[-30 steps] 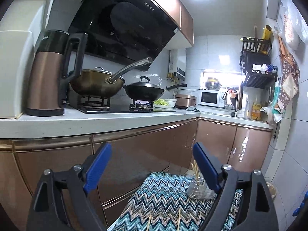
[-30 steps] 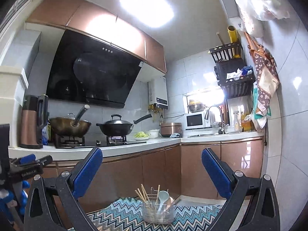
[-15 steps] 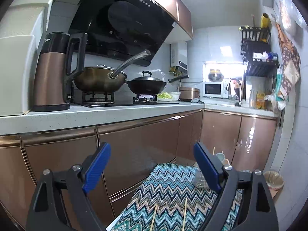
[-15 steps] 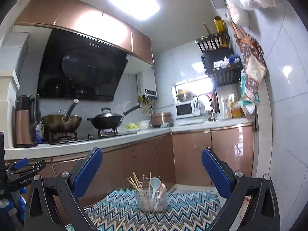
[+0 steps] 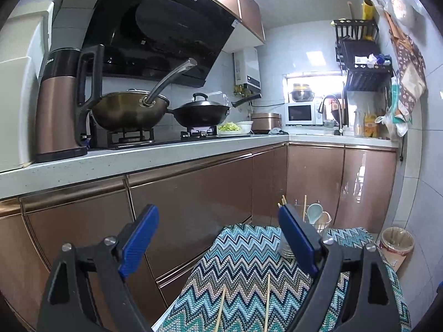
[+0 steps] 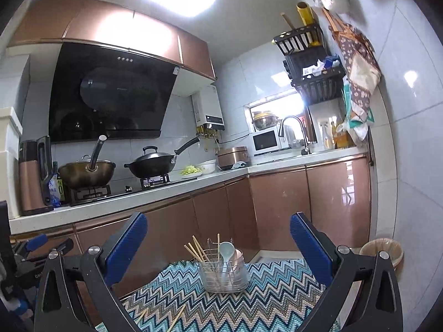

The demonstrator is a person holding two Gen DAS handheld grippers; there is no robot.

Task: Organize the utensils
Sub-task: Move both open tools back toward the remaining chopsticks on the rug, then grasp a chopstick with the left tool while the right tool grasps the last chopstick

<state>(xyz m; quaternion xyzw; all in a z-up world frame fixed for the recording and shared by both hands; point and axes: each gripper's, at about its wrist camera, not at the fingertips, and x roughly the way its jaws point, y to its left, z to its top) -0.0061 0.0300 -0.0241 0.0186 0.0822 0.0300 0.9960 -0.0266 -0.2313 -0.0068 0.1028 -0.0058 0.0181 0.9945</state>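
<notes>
Above zigzag cloth (image 6: 277, 298): left tool (image 5: 218, 238), right tool (image 6: 218, 246) wide open, empty.

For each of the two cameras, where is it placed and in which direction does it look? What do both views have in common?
Left wrist: sits on the left gripper, facing nearly level at the counter and stove; its open blue fingers show, with loose chopsticks on the zigzag cloth below.
Right wrist: sits on the right gripper, facing level toward the kitchen corner; its open fingers frame the wire utensil holder, and part of the left gripper shows at the left edge.
Shared: cloth, holder, stove pans, microwave, bin.
</notes>
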